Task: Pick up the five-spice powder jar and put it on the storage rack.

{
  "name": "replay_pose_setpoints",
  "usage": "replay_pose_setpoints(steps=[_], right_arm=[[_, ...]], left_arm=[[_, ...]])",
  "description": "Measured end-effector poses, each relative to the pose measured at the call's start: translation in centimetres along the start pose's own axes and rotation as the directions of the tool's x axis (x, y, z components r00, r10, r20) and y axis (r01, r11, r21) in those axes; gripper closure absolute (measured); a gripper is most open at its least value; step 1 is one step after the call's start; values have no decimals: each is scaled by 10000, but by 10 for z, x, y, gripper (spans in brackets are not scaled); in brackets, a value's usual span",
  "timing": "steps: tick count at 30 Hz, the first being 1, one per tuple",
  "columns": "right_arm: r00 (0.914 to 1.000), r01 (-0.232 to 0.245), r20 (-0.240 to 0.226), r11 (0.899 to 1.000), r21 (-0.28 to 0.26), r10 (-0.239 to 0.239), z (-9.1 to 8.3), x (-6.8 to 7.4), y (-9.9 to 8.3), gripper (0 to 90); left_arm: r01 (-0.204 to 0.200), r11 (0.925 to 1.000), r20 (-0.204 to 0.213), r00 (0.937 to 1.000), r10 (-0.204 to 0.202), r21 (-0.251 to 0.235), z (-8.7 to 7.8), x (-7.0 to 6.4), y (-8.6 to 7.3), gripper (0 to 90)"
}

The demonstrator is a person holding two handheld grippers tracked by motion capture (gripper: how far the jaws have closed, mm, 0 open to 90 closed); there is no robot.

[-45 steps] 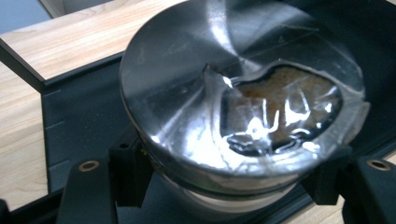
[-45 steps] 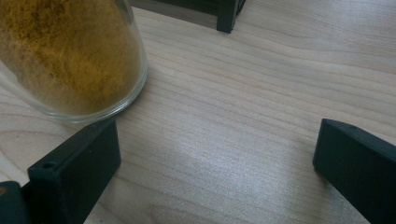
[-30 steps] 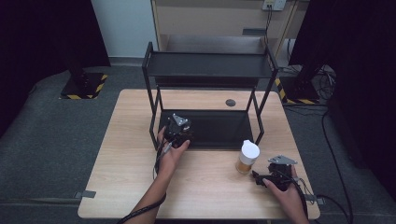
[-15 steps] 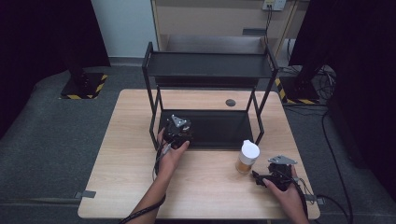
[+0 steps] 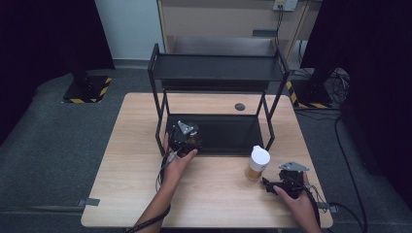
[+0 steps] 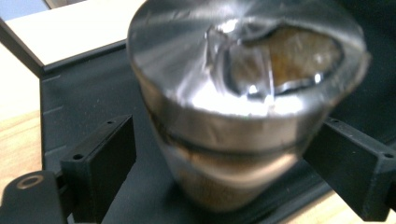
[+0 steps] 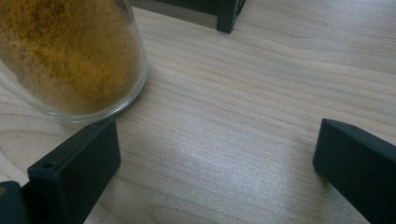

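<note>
Clearly the black rack (image 5: 218, 68) takes most of the tabletop (image 5: 126, 170); it has 2 levels, and its lower tray (image 6: 79, 102) sits low near the wood, so a jar can go in from the front. The left tool (image 5: 183, 138) is at the front left corner of this tray. Between its jaws stands a silver-capped jar (image 6: 238, 88), resting on the tray as far as I can see. The jaws stand a little away from the glass on both sides, so I judge this tool as released, probably because the jar is being set down here.

The second jar, with a white cap (image 5: 257, 163) and yellow powder inside, stands on the tabletop in front of the rack's right leg. The right tool (image 5: 278, 184) lies just beside it, spread wide and holding nothing, maybe ready to take it.

In the left gripper view the jar is blurred and its bottom is cut off, so real contact is hard to confirm. In the right gripper view the powder jar (image 7: 70, 56) is cut off at the top.
</note>
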State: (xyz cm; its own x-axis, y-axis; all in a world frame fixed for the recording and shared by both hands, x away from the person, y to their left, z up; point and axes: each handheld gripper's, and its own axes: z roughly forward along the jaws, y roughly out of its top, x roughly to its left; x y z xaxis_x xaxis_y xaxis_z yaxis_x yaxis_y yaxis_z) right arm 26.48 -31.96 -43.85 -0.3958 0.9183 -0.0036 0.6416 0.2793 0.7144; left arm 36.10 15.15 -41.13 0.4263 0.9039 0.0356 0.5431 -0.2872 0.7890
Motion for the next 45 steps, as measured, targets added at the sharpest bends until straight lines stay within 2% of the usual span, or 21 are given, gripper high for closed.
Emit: replay_pose_setpoints(steps=[6,9,19,23,28,31,35,40,43,45], right_arm=[[10000,2,2,10000,3,-2,0,0,0,17],[10000,5,3,10000,3,-5,0,0,0,17],[10000,4,4,10000,4,-4,0,0,0,17],[10000,4,5,10000,5,-4,0,0,0,17],[10000,5,4,10000,5,-5,0,0,0,17],[10000,5,6,10000,5,-5,0,0,0,17],[10000,-1,4,10000,7,1,0,0,0,17],[10000,-3,6,10000,8,3,0,0,0,17],[10000,23,9,10000,6,-23,0,0,0,17],[10000,21,8,10000,5,-21,0,0,0,17]], left_arm=[[187,9998,38,9998,-187,-96,-11,-1,-3,62],[45,9999,107,9999,-44,-114,-18,-3,-3,63],[-3,9999,332,9995,7,-122,-41,-12,-9,62],[74,10000,326,9994,-72,-67,-51,-14,-15,62],[-180,9998,477,9987,173,131,-65,-18,-22,61],[-177,9997,571,9982,169,138,-72,-20,-27,60],[-95,9999,772,9970,89,69,-83,-19,-32,53],[-63,10000,723,9974,63,-11,-95,-16,-37,53],[214,9998,768,9968,-211,-31,-101,-11,-44,53],[251,9997,727,9970,-250,-5,-105,-9,-47,53]])
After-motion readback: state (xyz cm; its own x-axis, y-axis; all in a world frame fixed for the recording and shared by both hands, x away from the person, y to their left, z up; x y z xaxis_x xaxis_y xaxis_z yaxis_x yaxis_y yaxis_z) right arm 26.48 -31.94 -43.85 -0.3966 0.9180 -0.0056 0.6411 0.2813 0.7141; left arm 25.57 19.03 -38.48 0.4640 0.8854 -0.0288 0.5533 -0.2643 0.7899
